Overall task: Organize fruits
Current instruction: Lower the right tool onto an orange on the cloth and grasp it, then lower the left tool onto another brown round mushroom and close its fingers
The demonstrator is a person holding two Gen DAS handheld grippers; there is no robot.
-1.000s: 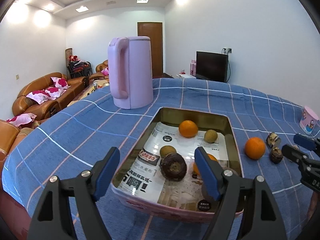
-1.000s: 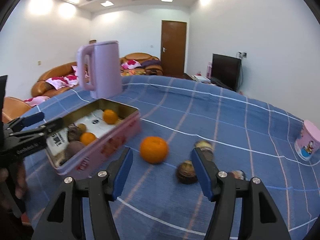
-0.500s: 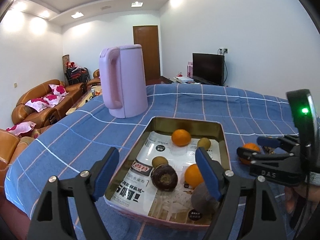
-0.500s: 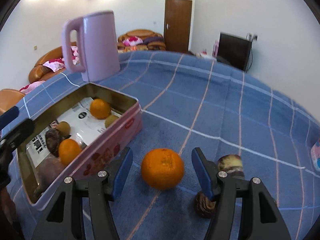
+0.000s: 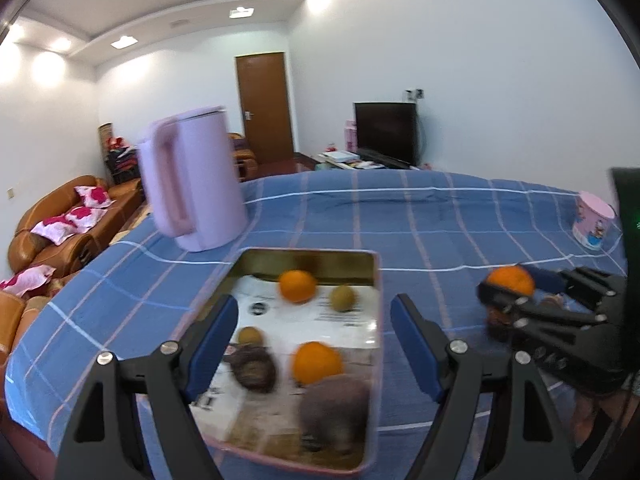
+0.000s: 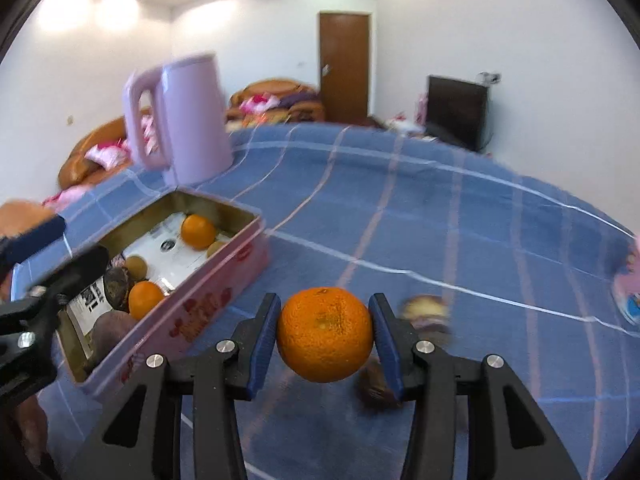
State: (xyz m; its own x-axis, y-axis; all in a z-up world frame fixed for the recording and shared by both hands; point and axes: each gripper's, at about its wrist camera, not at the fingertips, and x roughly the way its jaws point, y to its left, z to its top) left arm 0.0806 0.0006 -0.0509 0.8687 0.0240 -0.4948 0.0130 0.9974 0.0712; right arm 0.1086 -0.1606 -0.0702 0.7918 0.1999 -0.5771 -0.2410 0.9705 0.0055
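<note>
Two grippers, one tin, w/ fruit half sorted on a blue checked tablecloth (image 6: 460, 208). At far left of the right-wrist view the left gripper (image 5: 314, 344) hangs over the near end of the pink tin (image 6: 224, 280), jaws spread wide & holding nothing; its own camera looks straight down into the tin's paper-lined bottom. Inside the tin: two oranges, two small greenish-brown fruits & a couple of dark, blurred pieces, type hard to tell. A lilac kettle (image 6: 184, 116) stands upright beyond the tin's far end. Moving right, the right gripper (image 6: 324, 336) is clamped on an orange (image 6: 324, 334), blue pads pressed to both sides; whether the fruit is clear of the cloth can't be told. Key relation for the coming move: the tin lies to the left of the held orange & a little ahead, its long axis running diagonally away toward the kettle, long pink wall facing the right gripper. Right hand is the one carrying, so the likely path is up & leftward over that wall into the free paper area mid-tin. Further right, two small dark fruits (image 6: 424, 312) sit just beside the orange, not yet sorted; a pink cup (image 5: 592, 220) stands near the table's right edge.
</note>
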